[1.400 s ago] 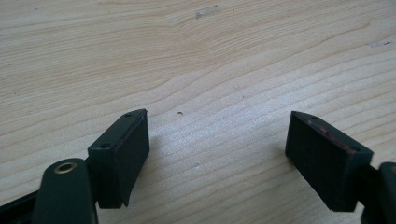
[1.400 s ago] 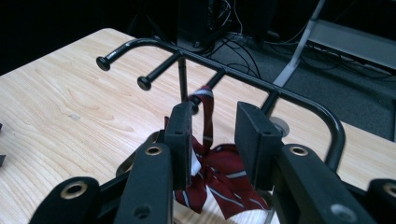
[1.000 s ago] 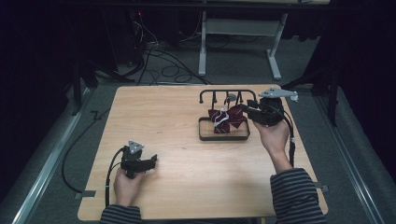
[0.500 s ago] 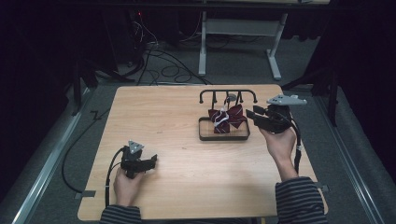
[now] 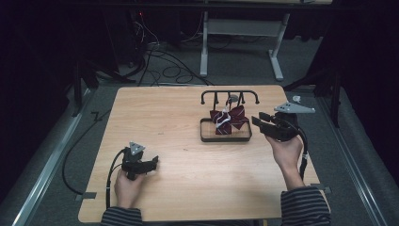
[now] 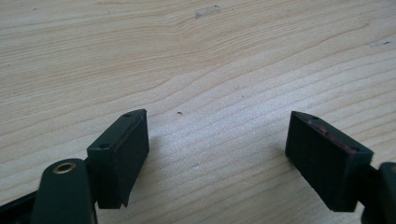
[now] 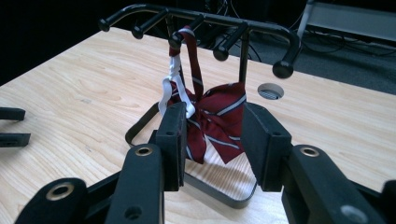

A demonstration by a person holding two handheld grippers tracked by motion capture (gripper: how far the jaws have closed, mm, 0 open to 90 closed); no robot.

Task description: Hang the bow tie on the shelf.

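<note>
1. Right gripper view: the maroon striped bow tie (image 7: 215,123) hangs from a black rack (image 7: 243,29) peg by its strap.
2. Right gripper (image 7: 212,140): fingers just opening, part-open, empty, facing the bow.
3. Left gripper (image 6: 217,154): fingers wide over bare table (image 6: 187,56).
4. Advance squarely; pinch the bow's middle, avoiding the white clip (image 7: 169,91).

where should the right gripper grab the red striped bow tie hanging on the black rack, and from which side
Grip the bow tie at its pinched centre knot, coming level from the open front of the rack, where the right gripper already faces it. The wings flare wide and floppy, and the strap loops over a peg above, so the narrow knot probably offers the firmest hold.
</note>
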